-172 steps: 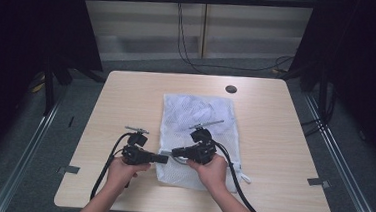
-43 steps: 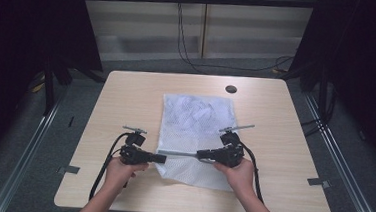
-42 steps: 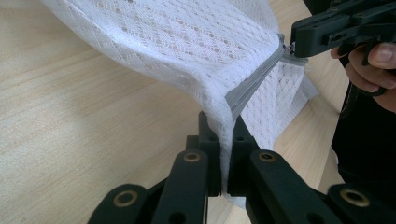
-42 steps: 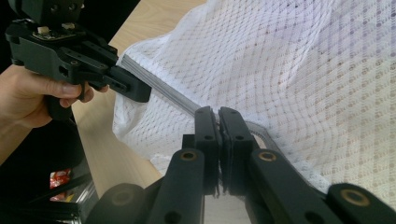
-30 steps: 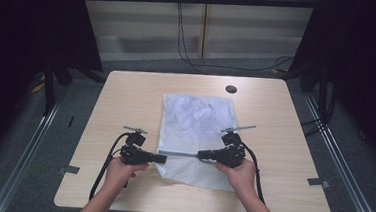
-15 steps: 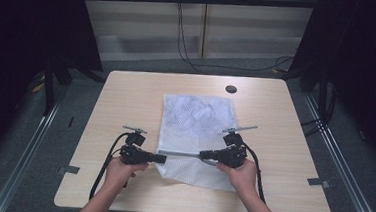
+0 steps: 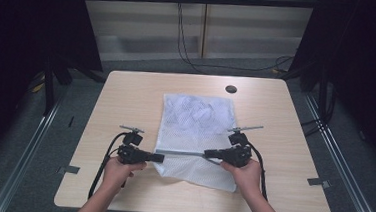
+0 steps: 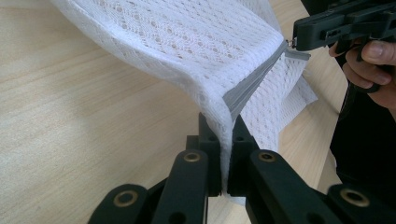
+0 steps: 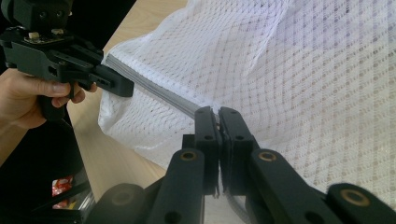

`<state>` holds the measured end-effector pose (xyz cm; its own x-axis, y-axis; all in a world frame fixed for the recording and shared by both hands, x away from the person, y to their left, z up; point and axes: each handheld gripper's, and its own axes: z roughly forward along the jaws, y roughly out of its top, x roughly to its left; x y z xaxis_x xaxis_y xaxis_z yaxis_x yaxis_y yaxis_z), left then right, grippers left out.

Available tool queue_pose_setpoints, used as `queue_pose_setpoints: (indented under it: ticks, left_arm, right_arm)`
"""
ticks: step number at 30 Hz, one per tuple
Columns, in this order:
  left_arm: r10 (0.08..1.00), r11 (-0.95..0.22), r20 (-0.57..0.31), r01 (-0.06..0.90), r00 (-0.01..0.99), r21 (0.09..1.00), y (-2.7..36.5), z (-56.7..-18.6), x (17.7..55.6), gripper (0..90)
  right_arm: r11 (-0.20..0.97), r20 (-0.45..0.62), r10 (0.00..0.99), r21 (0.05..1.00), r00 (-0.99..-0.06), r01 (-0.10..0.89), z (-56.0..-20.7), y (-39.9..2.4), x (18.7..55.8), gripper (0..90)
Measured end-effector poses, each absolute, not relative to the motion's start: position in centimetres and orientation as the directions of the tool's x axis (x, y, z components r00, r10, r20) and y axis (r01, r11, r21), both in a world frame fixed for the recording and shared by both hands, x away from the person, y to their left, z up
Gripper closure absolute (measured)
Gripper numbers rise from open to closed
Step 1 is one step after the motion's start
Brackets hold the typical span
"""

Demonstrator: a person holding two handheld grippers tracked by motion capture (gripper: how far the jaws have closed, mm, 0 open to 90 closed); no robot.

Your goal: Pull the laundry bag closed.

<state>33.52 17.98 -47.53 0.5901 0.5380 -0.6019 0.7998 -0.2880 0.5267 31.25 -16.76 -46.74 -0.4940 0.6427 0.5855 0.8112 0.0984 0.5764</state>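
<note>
Right gripper (image 7: 207,153) shifted right; zipper (image 7: 180,153) taut, crosswise.

No text, label, brand, number or sign can be read in any of the pictures. In the right gripper view a small red-and-white patch (image 9: 62,185) shows low at the left edge, under the pale wooden surface (image 9: 100,140), but it is too small and blurred to make out any lettering.
</note>
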Motion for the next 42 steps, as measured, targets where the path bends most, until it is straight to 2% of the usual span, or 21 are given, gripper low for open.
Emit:
queue_pose_setpoints:
  ticks: [27,42]
  left_arm:
    - [0.54,-0.296,-0.596,0.796,0.595,0.527,17.7,-47.5,33.6,88.6]
    - [0.534,-0.297,-0.598,0.795,0.598,0.529,17.7,-47.5,33.5,88.5]
  right_arm:
    - [0.111,0.569,0.655,0.578,-0.497,0.809,-46.3,-17.7,30.8,87.0]
    - [0.08,0.592,0.647,0.574,-0.481,0.815,-46.3,-18.3,30.9,87.0]
